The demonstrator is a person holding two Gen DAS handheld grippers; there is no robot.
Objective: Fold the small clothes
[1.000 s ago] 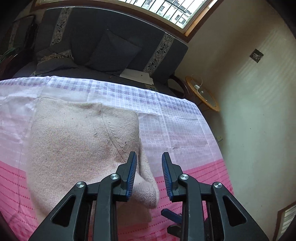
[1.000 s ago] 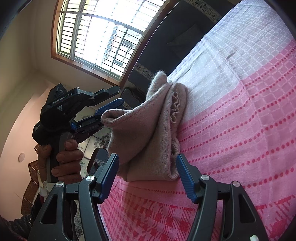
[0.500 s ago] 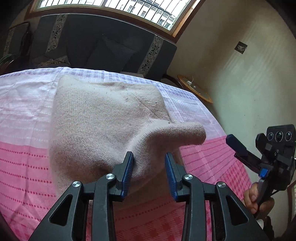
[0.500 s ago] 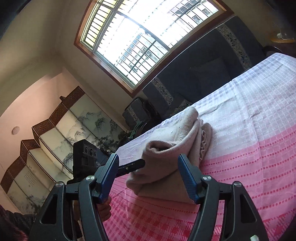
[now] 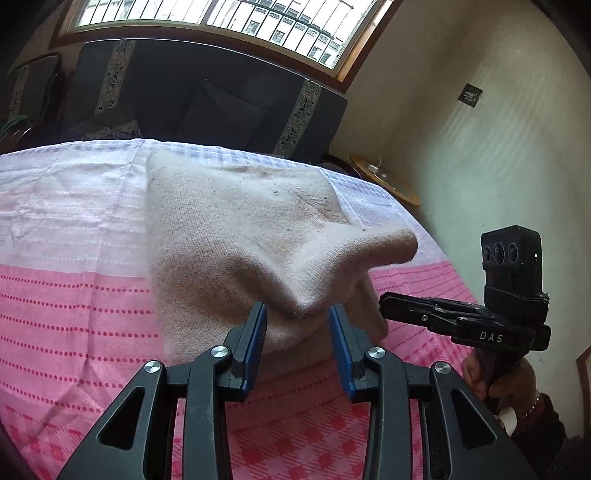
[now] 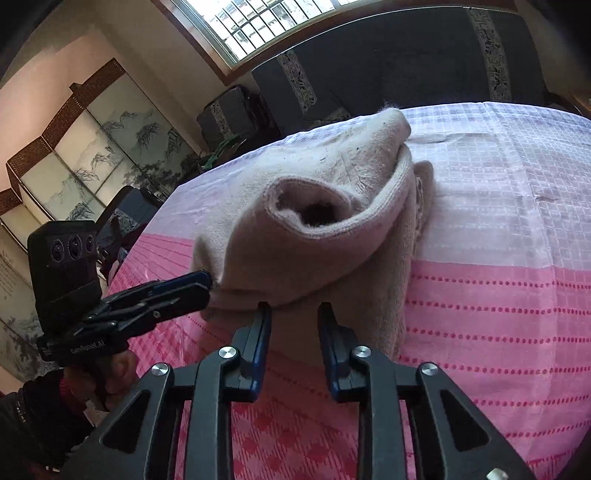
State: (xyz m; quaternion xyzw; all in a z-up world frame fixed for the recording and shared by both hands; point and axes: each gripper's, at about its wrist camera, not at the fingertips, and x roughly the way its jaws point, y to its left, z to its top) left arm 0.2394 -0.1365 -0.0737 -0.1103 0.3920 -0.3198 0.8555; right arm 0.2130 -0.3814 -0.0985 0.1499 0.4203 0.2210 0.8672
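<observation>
Pink-and-white checked woven tablecloth (image 5: 74, 258) covers the whole work surface, white band at the far side, pink band near. Behind it: one dark grey sofa with patterned trim strips (image 5: 207, 92), one arched barred window (image 5: 236, 18), cream wall, one round wooden side table (image 5: 384, 181) in the corner. Right wrist view adds one folding screen with ink landscape panels (image 6: 85, 155) along the pink wall.

One garment: beige knitted sweater (image 5: 240, 236), partly folded, lying mid-cloth across the white/pink boundary. One sleeve with its open cuff (image 6: 314, 214) is raised above the body.

Two grippers. Left gripper (image 5: 297, 325): blue-padded fingers parted a moderate gap, sweater's near folded edge sitting between the tips, pads not pressed on it; in the right wrist view its tips look closer together at the sweater's edge, grip cannot be told. Right gripper (image 6: 294, 319): fingers parted, narrower gap, tips right at the sweater's near edge, nothing clamped. One hand (image 5: 498, 380) visible on each handle.
</observation>
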